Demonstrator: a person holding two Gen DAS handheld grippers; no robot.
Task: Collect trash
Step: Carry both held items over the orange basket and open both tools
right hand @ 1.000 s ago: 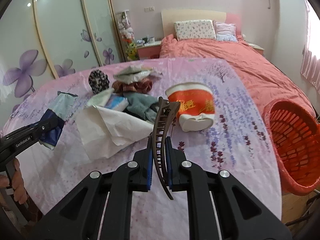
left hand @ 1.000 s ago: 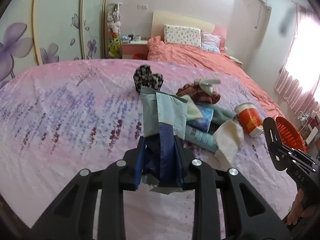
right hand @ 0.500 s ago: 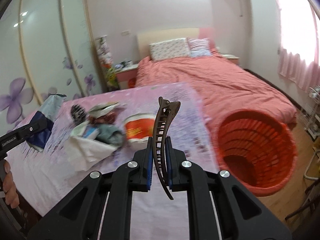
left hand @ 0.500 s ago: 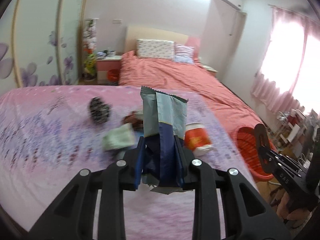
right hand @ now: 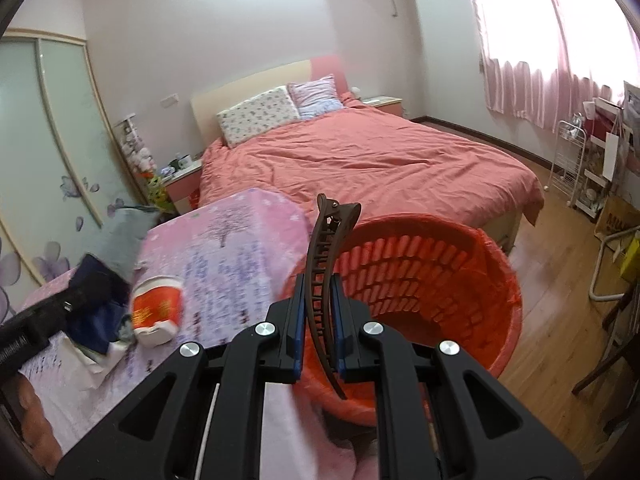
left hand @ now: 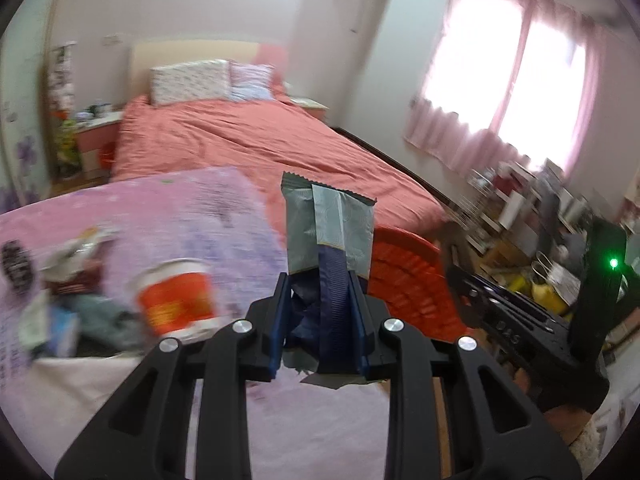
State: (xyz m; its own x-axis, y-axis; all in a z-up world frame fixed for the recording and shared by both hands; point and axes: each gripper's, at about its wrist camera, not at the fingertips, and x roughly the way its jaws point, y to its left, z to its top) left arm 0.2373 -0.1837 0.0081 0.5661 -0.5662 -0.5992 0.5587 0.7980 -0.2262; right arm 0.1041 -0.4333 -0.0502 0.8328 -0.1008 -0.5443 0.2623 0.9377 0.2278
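My left gripper (left hand: 320, 312) is shut on a grey and dark blue snack wrapper (left hand: 326, 236), held upright above the pink table's right end. My right gripper (right hand: 318, 320) is shut on a brown hair clip (right hand: 324, 272) and holds it over the near rim of the orange basket (right hand: 432, 280). The basket also shows in the left wrist view (left hand: 404, 276), behind the wrapper. An orange and white cup (right hand: 156, 310) lies on its side on the table, also seen in the left wrist view (left hand: 178, 300). The left gripper (right hand: 60, 308) shows at the left of the right wrist view.
A pile of clothes and papers (left hand: 52, 304) lies on the pink tablecloth (right hand: 224, 264). A bed with a coral cover (right hand: 360, 160) stands behind. Shelves and clutter (right hand: 592, 176) line the right wall under the window. The floor (right hand: 560, 288) is wood.
Both grippers have swung right, away from the pile and toward the orange basket. The right gripper with the clip has come over the basket's rim. Both grips are unchanged.
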